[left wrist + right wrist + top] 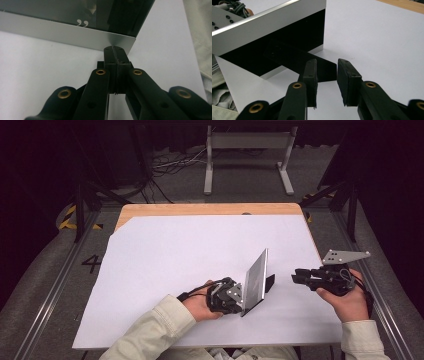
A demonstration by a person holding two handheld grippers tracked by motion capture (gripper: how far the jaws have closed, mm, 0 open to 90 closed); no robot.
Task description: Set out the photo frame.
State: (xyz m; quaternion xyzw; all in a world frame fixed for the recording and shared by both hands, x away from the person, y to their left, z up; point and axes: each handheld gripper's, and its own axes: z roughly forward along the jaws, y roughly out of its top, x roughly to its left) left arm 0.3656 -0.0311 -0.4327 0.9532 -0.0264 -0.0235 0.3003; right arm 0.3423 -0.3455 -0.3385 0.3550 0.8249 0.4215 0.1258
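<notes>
Your left tool (239,301) is clamped on the corner of the picture frame (256,279), which stands tilted on the white table (165,260); your right tool (326,80) is released, near the black back stand (297,60).

The frame is thin, with a smooth silver edge and glossy glass. Such a small corner grip may let it slip, or the flat stand may fold, and the frame falls.

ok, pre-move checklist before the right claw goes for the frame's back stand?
1. Left claw shut on the picture frame at its corner: ok.
2. Frame standing on edge on the white sheet: ok.
3. Right claw open: ok.
4. Right claw lined up with the black stand: ok, stand lies just beyond the jaws.
5. Stand between the jaws: not ok, not yet.
6. Stand hinge state: cannot tell.
</notes>
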